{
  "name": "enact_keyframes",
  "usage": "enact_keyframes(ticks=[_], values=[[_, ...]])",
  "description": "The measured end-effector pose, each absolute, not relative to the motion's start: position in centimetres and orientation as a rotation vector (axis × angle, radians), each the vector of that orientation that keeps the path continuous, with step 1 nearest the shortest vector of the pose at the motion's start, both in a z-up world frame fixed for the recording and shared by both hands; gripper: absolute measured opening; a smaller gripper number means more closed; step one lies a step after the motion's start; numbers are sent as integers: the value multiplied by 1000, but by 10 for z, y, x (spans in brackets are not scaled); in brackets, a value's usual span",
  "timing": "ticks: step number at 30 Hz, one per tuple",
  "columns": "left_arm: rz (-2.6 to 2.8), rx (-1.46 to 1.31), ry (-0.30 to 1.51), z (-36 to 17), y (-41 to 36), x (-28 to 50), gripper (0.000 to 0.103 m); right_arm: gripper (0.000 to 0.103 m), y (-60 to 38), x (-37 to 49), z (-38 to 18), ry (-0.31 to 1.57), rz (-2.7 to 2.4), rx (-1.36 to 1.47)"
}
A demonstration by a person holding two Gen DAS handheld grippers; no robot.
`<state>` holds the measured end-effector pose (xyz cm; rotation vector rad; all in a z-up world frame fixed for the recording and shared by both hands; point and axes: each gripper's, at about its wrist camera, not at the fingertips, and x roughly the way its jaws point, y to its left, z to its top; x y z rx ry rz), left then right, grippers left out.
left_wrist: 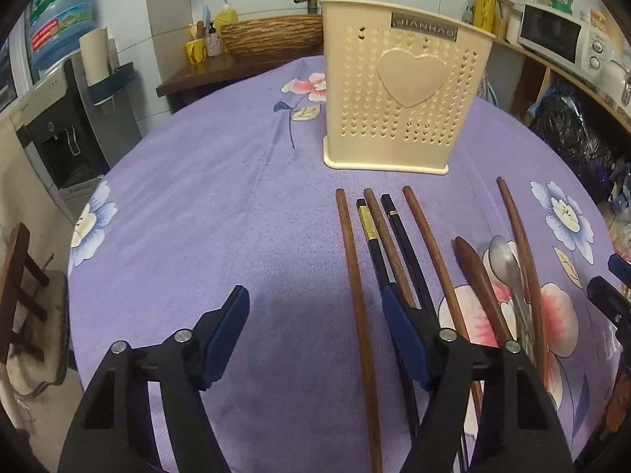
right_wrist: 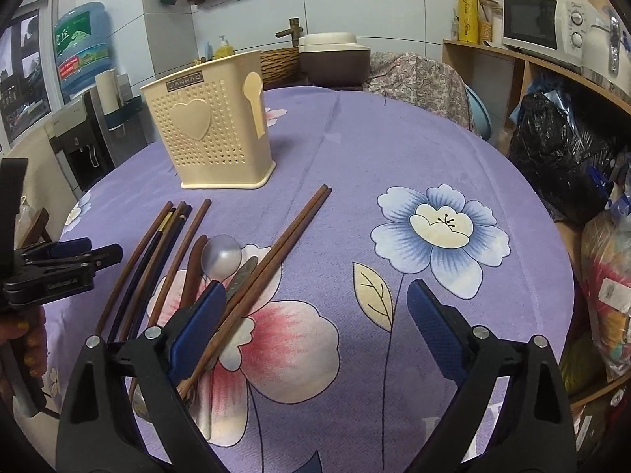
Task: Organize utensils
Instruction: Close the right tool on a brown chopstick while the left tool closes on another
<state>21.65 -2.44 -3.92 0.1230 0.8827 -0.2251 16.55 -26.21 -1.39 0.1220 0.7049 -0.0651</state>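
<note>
Wooden chopsticks (left_wrist: 357, 276) lie loose on the purple flowered cloth of the counter (left_wrist: 197, 205), side by side with two black chopsticks (left_wrist: 402, 244) and a metal spoon (right_wrist: 221, 255), their long axes running from the grippers toward the cream utensil holder (left_wrist: 406, 94) just beyond their far tips. The left gripper (left_wrist: 315, 327) hangs over their near ends with its jaws apart, one brown stick between the blue pads but untouched. The right gripper (right_wrist: 315, 323) is spread wide over bare cloth, the pair of brown chopsticks (right_wrist: 276, 244) running under its left finger (right_wrist: 197, 327). Each hand looks equally near its own side of the row. What the perforated holder contains cannot be told; nothing shows above its rim.
</note>
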Motion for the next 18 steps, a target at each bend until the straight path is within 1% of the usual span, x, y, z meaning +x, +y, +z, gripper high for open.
enact_keyframes(ticks=[4,6,10,15,16,18], values=[[-224,145,915,-46,-31,226,68,92,-264,166,-13,702,-70,117],[-208,157,935,-50,-32,229,66,92,-263,166,-13,698,-72,112],[-203,139,951,-54,-30,232,65,92,-262,169,-12,697,-69,102],[-202,148,972,-54,-34,251,65,92,-267,187,-16,749,-63,150],[-199,146,975,-53,-35,256,65,91,-269,194,-16,756,-71,156],[-205,153,975,-53,-36,265,64,79,-271,209,-16,776,-71,177]])
